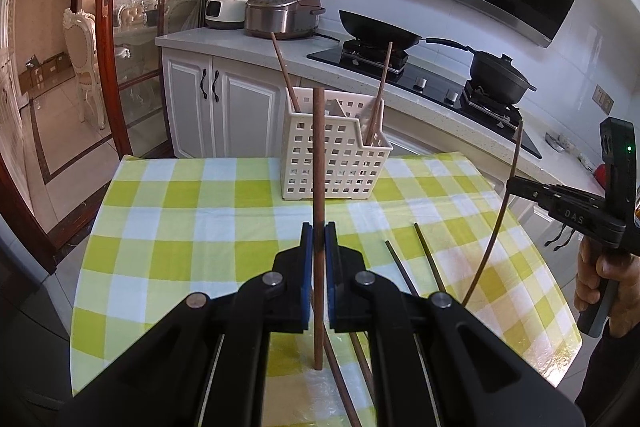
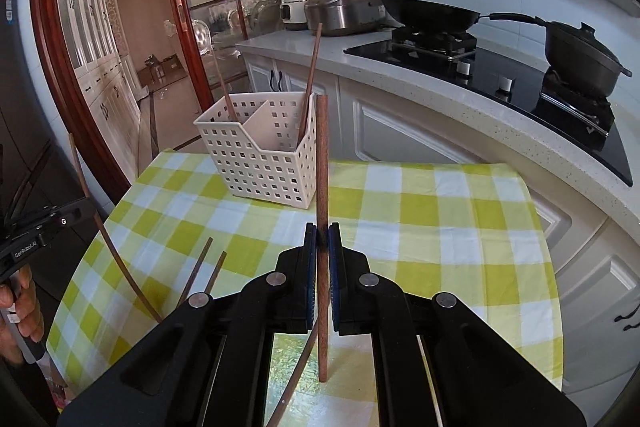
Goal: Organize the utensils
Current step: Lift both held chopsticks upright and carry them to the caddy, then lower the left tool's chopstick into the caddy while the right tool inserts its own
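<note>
Wooden and upright, a chopstick (image 1: 318, 187) stands pinched in your left gripper (image 1: 319, 239), jaws closed tight on its middle, above the near edge of the checked surface (image 1: 180, 211); your right gripper (image 2: 322, 239) pinches a second chopstick (image 2: 322, 187) the same way, jaws shut on it; the white slotted basket (image 1: 336, 155) sits at the far edge, holding chopsticks in both compartments; two loose chopsticks (image 1: 416, 267) lie flat toward the near right corner.
</note>
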Available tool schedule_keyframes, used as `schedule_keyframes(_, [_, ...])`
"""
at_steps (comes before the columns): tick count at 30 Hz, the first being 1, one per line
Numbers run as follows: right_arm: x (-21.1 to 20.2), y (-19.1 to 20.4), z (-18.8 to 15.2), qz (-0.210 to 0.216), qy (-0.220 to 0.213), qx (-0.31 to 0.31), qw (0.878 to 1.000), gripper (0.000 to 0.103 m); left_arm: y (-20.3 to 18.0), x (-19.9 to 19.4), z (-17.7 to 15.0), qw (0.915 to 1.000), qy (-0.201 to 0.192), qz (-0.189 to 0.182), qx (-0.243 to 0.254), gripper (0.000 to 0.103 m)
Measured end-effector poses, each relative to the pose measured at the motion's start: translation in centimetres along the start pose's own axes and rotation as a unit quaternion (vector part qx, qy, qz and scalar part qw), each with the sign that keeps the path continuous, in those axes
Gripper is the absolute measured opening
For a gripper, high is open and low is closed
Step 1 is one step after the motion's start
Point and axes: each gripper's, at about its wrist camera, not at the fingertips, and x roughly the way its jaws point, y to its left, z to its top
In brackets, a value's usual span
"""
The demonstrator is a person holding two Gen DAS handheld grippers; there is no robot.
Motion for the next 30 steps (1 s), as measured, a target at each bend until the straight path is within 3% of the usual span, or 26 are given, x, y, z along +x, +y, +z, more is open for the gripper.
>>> schedule_keyframes(8, [-0.5, -0.5, 1.5, 0.012, -0.006, 0.020, 1.000, 0.006, -0.4, -0.5, 2.7, 0.9998, -0.014, -0.008, 0.006, 0.006])
schedule_keyframes(20, [-1.8, 2.9, 13.3, 0.009, -0.091, 0.008, 0.996, 0.006, -2.5, -2.0, 15.1, 0.9952, -0.088, -0.008, 0.042, 0.006])
schedule_keyframes(30, [2.7, 3.4, 18.0, 0.002, -0.111, 0.023, 0.994, 0.006, -2.7, 2.0, 22.0, 0.9924, -0.118, -0.002, 0.034, 0.006])
